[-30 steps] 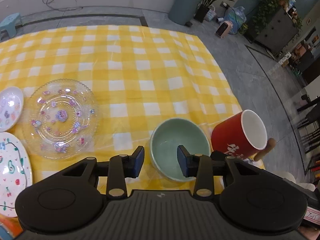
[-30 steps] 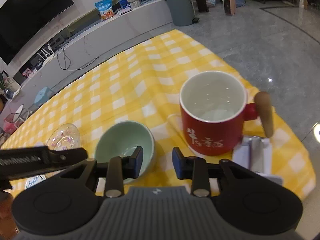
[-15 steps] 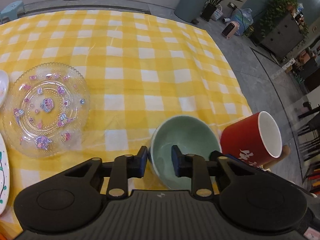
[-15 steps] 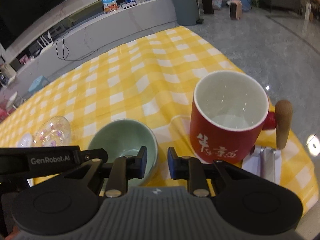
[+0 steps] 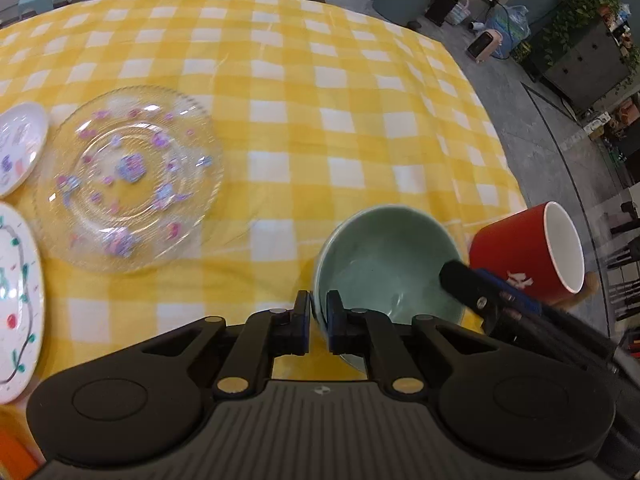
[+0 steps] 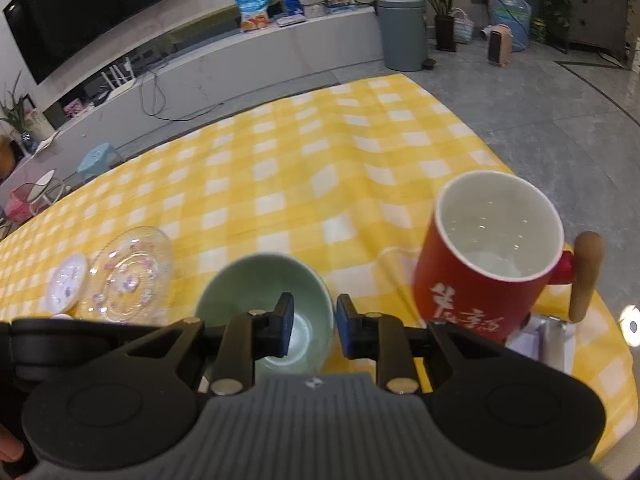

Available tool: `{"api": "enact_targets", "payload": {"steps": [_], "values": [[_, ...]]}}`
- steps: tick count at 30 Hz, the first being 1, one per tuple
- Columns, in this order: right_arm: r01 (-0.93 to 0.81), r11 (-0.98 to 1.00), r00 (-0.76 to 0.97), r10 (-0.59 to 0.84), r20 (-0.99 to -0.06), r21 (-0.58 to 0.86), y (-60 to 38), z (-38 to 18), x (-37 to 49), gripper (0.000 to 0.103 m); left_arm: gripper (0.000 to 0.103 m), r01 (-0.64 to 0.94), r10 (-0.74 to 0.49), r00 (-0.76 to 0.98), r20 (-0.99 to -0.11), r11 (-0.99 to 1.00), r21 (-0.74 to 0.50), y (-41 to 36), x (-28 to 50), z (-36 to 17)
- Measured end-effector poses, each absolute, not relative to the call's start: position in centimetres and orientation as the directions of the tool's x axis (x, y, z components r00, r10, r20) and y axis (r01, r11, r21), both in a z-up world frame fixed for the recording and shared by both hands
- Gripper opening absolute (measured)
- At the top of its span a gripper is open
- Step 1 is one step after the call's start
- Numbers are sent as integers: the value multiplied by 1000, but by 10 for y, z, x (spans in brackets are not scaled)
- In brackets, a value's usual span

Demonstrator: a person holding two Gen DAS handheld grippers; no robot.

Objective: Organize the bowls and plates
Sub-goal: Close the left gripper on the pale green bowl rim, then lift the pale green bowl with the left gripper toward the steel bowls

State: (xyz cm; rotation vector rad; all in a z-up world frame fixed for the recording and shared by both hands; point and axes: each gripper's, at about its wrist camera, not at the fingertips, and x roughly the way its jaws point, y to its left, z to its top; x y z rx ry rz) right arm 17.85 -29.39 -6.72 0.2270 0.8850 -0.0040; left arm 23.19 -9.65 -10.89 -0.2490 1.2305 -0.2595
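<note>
Left gripper (image 5: 318,326) is closing on the near rim of the green bowl (image 5: 386,266), one finger inside, one outside; pads seem to pinch it (edge partly hidden). Right gripper (image 6: 314,330) straddles the bowl's opposite rim, jaws opening, not touching. The bowl sits on the yellow checked cloth (image 5: 280,92), beside the red mug (image 6: 488,264).

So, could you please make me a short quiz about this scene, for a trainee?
1. True or false: the bowl is empty.
2. Which plate lies nearest to the bowl? A the glass plate; B a white plate.
3. What is between the pads of the left gripper?

Key: 1 true. 2 A. 3 The bowl's near rim; the jaws are closing on it.
</note>
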Motion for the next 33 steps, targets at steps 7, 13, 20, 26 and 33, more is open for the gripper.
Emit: {"api": "enact_targets", "payload": {"steps": [7, 13, 20, 26, 33], "values": [[72, 981, 583, 103, -806, 178, -284, -77, 180, 29, 11, 81, -307, 309, -900, 952, -297, -83, 220, -107], [36, 987, 517, 113, -848, 154, -272, -86, 181, 35, 17, 111, -292, 321, -901, 956, -271, -86, 219, -108], [35, 986, 452, 131, -882, 164, -269, -99, 185, 25, 16, 74, -300, 270, -915, 954, -290, -87, 229, -119], [54, 984, 463, 124, -878, 168, -269, -97, 186, 10, 13, 93, -286, 234, -929, 958, -271, -94, 230, -118], [73, 972, 489, 162, -857, 225, -270, -83, 183, 8, 16, 85, -263, 249, -932, 965, -249, -90, 219, -104]]}}
